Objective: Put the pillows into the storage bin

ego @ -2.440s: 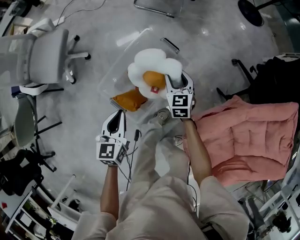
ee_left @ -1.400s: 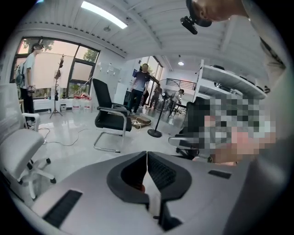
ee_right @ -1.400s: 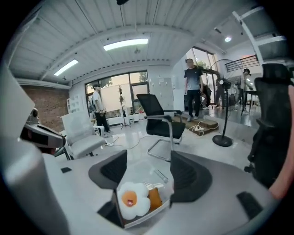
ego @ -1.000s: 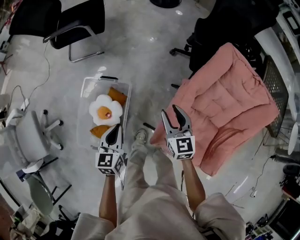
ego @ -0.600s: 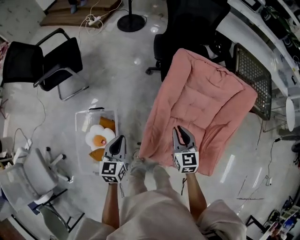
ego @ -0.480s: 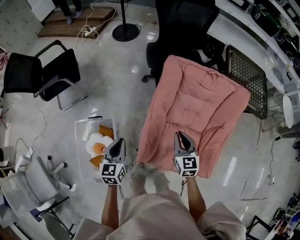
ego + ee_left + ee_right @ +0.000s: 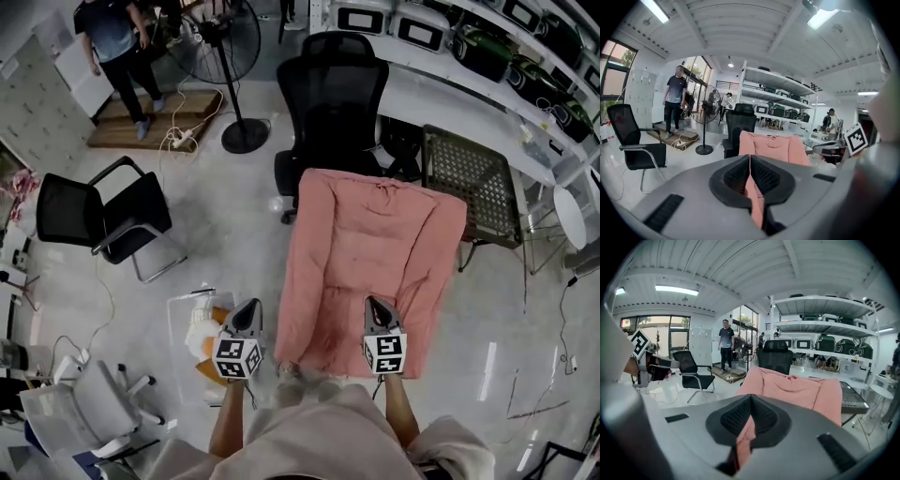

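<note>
Corners of the pink pillow (image 7: 375, 225) were pinched: left gripper (image 7: 249, 307) clamped, right gripper (image 7: 375, 303) just closing on fabric. Lifting both evenly toward the storage bin (image 7: 176, 323) seemed wisest.

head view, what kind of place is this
Probably a shared office or lab workroom: a swivel office chair, open shelving lined with rows of equipment, and a pedestal fan standing on a bare polished floor.

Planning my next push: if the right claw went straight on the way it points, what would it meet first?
The pink cushion itself: the right claw is shut on its near edge and the fabric stretches ahead. Beyond it, probably the black office chair.
</note>
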{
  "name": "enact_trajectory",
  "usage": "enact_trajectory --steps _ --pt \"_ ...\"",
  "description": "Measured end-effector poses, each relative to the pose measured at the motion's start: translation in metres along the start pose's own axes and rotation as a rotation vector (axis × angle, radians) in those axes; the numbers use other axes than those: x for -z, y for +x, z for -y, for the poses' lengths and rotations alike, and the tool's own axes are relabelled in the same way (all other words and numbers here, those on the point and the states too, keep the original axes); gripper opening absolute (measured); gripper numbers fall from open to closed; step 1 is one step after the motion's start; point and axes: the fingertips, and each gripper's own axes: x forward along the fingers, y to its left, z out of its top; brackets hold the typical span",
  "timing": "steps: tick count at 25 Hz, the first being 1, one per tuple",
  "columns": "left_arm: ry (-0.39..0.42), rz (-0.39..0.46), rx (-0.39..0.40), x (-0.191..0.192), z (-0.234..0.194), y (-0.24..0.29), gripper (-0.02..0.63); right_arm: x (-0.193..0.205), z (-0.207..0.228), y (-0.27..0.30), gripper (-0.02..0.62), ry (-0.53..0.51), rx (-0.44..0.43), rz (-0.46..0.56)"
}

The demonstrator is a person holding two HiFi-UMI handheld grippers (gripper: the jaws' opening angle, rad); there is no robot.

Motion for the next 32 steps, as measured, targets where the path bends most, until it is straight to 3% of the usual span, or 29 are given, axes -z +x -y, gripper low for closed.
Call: enact_trajectory --steps 11,32 --pt "0.065 0.056 0.012 -0.045 0.035 -0.005 0.012 -0.033 0.049 -0.043 -0.003 -0.015 0.060 0.071" --pt "0.081 0.117 0.030 -0.074 0.041 0.004 0.012 -0.050 0.055 -0.050 -0.003 -0.014 0.077 0.103"
